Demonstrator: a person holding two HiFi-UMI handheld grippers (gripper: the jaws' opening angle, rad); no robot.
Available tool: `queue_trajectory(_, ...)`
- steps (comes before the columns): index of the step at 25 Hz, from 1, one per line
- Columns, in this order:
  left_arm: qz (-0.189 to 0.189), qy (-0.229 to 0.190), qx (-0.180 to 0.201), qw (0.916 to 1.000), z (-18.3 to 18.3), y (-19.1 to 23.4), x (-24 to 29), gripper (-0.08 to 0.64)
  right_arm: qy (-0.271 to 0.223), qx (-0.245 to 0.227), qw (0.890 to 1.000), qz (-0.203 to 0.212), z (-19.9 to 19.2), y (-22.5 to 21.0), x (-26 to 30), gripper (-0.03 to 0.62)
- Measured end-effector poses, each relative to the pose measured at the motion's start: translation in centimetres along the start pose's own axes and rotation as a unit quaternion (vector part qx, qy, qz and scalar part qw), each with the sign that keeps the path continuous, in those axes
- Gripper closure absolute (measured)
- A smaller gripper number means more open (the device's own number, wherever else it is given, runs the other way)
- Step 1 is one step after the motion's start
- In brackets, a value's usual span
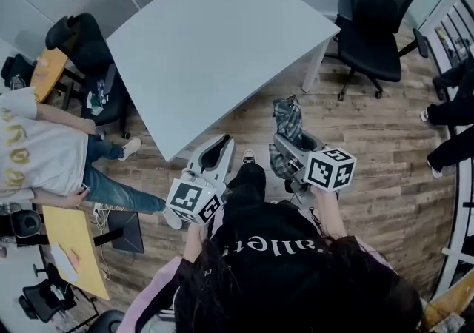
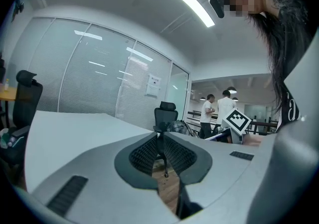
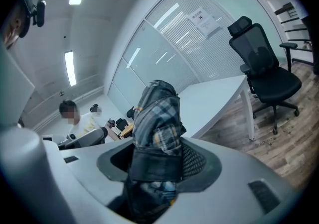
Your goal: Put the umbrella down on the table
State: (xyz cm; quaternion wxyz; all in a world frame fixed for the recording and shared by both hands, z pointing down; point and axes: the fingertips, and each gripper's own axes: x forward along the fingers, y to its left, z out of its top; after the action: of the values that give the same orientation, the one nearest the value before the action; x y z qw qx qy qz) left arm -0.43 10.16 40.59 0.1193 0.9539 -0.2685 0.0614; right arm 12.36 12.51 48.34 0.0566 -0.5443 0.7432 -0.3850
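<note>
Seen from above, a person stood at the near edge of a pale grey table (image 1: 215,43), a gripper in each hand. The right gripper (image 1: 286,143) was clamped around a folded plaid umbrella (image 1: 287,118), whose fabric bulged between the two pads and stuck out past the tips. The umbrella hung over the wooden floor (image 1: 385,169), beside the table and not yet on it. The left gripper (image 1: 221,144) held nothing, its jaws closed together, pointing towards the table. A black office chair (image 1: 374,28) stood beyond the table.
</note>
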Motion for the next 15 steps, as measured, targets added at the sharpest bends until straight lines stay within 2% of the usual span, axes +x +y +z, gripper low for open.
queue_trajectory(10,-0.008,-0.010,-0.015,0.9998,3.6,11.4,5.2,0.515,0.016,-0.004,1.000,-0.018,5.8,-0.1,10.7,0.360)
queue_trajectory(15,-0.010,-0.010,-0.028,0.9995,3.9,16.3,7.6,0.515,0.030,-0.008,0.999,-0.028,7.7,-0.5,15.3,0.360)
